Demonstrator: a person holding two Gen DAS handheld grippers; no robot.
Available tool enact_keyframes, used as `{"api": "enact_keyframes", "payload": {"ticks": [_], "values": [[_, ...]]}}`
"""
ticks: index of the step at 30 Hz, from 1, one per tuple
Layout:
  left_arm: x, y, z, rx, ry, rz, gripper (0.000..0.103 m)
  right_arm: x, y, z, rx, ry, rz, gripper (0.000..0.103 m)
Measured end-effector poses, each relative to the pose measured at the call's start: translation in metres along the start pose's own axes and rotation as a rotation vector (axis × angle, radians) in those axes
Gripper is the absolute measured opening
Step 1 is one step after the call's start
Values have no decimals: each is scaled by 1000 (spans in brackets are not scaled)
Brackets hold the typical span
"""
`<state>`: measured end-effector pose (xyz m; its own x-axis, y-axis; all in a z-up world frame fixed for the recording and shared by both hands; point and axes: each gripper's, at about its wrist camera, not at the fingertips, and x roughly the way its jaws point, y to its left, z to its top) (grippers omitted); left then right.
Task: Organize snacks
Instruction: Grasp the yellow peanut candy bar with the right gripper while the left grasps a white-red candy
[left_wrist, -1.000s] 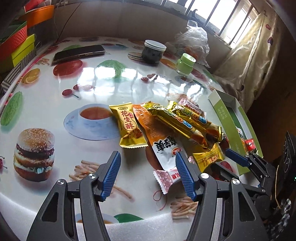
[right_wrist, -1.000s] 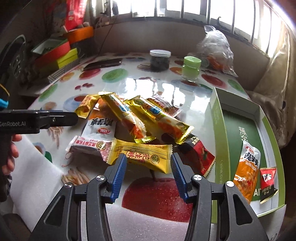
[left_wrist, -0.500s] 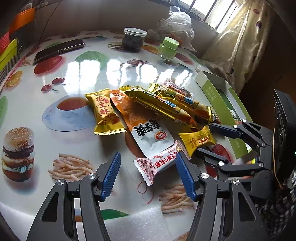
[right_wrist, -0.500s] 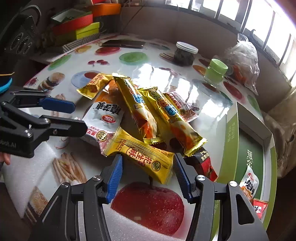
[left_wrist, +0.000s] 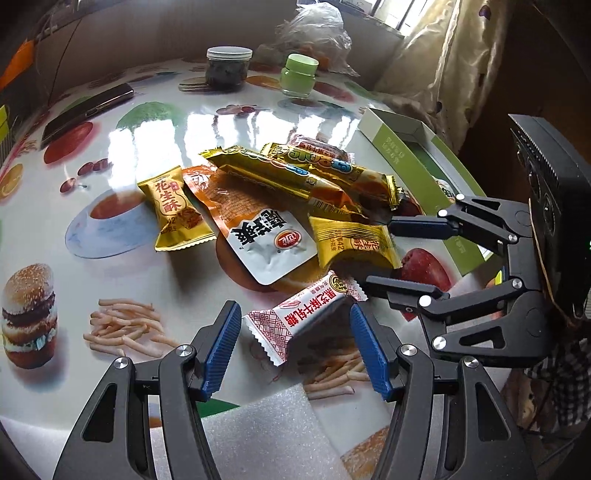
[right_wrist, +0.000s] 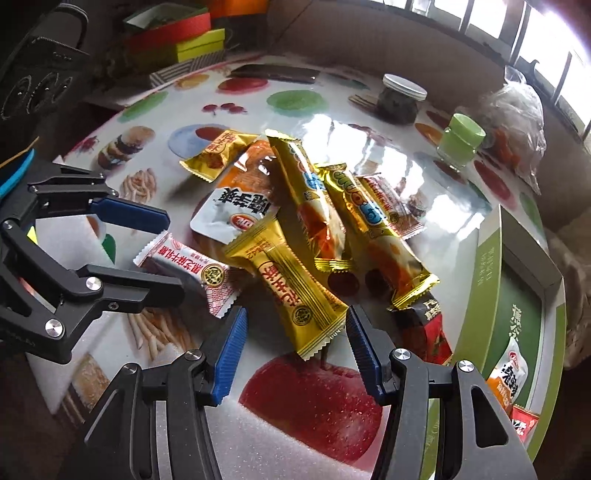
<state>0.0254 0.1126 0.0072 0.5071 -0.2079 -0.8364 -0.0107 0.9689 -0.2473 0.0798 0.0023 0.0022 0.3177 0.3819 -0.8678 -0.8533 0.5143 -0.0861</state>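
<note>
A pile of snack packets lies mid-table. My left gripper (left_wrist: 295, 350) is open, its fingers on either side of a red-and-white candy packet (left_wrist: 303, 314), also in the right wrist view (right_wrist: 184, 264). My right gripper (right_wrist: 295, 354) is open around the near end of a gold packet (right_wrist: 291, 291), which also shows in the left wrist view (left_wrist: 354, 240). Behind lie two long gold bars (right_wrist: 354, 218), an orange-and-white packet (left_wrist: 255, 229) and a small gold packet (left_wrist: 173, 206). The green box (right_wrist: 491, 258) at right holds two packets (right_wrist: 509, 373).
A dark jar (left_wrist: 227, 68), a green-lidded jar (left_wrist: 299, 75) and a plastic bag (left_wrist: 314, 29) stand at the back. A phone (left_wrist: 86, 107) lies back left. Coloured boxes (right_wrist: 177, 40) are stacked beyond the table. White foam (left_wrist: 258, 435) covers the near edge.
Both grippers have moved in toward the pile. The left now straddles the red-and-white packet and the right straddles the gold packet's end. Both stay open.
</note>
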Motion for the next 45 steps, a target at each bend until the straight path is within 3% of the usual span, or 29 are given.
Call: {"api": "enact_keyframes", "payload": {"ticks": [2, 11, 19, 22, 26, 28, 30, 36, 45], "values": [[-3, -2, 4, 27, -22, 43, 62, -1, -4, 2, 11, -23, -16, 55], [7, -16, 8, 186, 5, 33, 62, 8, 0, 12, -60, -32, -19, 55], [15, -14, 7, 184, 24, 12, 62, 16, -7, 17, -17, -18, 43, 55], [15, -14, 7, 178, 21, 23, 62, 15, -10, 12, 38, -31, 73, 44], [15, -13, 7, 167, 14, 32, 62, 12, -8, 7, 74, -54, 57, 39], [14, -12, 7, 153, 7, 40, 59, 10, -9, 5, 93, -62, 57, 38], [13, -10, 7, 143, 3, 46, 46, 9, -10, 2, 112, -69, 62, 37], [12, -9, 7, 121, 0, 34, 24, 3, -14, -8, 205, -90, 62, 35], [9, -9, 7, 58, -25, 23, 20, -11, -25, -32, 355, -114, 54, 34]]}}
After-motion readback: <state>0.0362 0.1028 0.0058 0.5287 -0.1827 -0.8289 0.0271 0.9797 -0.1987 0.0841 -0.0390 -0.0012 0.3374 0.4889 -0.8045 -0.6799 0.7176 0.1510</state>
